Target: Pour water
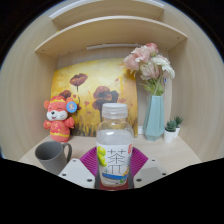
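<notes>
A clear plastic bottle [114, 150] with a white cap and a white-green label stands upright between my fingers. My gripper [113, 168] has its magenta pads [90, 160] pressed against both sides of the bottle. A grey mug [51, 154] stands on the wooden desk [170, 155] to the left, just beyond the left finger, with its opening facing up.
A red-and-orange toy figure [60, 117] stands behind the mug. A light blue vase [155, 114] with pink and white flowers stands at the back right, with a small potted plant [172, 127] beside it. A flower painting [90, 90] leans on the back wall under a shelf.
</notes>
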### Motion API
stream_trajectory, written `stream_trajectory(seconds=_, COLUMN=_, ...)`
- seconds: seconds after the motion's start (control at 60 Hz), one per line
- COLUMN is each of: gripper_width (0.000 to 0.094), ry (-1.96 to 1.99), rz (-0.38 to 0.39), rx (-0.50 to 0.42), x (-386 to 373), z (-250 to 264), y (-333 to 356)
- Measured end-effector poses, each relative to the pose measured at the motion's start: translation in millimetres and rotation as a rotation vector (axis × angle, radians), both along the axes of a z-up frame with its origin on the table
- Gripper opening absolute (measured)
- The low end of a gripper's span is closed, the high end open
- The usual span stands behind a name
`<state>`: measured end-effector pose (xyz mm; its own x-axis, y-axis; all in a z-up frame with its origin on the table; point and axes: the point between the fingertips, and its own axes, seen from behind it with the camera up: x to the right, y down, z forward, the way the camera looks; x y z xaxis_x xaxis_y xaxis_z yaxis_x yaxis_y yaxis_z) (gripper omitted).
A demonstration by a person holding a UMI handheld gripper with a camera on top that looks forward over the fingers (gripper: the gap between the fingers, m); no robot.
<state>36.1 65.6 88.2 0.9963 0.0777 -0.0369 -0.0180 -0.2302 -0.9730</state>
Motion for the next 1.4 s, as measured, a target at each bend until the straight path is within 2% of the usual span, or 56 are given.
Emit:
stream_trajectory(seconds=0.083, gripper_width=0.0387, ry=-0.032, rz=0.006, rx=-0.03, x=0, z=-22, y=-3)
stream_trajectory(seconds=0.117, gripper_width=0.0384, ry=-0.054, rz=0.012, rx=-0.002, x=1, z=-20, y=-3)
stream_trajectory(seconds=0.25, gripper_width=0.0386, ry=-0.051, rz=-0.004, rx=-0.005, x=2, z=-19, y=-6)
stream_trajectory(seconds=0.333, gripper_width=0.0424, ry=-0.046, rz=-0.01, rx=-0.012, x=2, z=-19, y=-6)
stream_trajectory(seconds=0.517, gripper_width=0.0577, ry=-0.058, rz=-0.033, rx=-0.014, x=6, z=-24, y=-10)
stream_trajectory(seconds=0.65, gripper_width=0.0787, ry=-0.08, rz=-0.071, rx=-0.054, x=15, z=-33, y=-24)
stream_trajectory(seconds=1.083, gripper_width=0.0803, ry=0.007, rz=-0.071, rx=-0.175, x=-10, z=-46, y=-168)
stream_trajectory(seconds=1.233, gripper_width=0.0807, ry=-0.006, rz=-0.072, rx=-0.172, x=-20, z=-34, y=-208)
stream_trajectory(seconds=1.4, gripper_width=0.0808, ry=-0.041, rz=-0.066, rx=-0.11, x=-25, z=-4, y=-235)
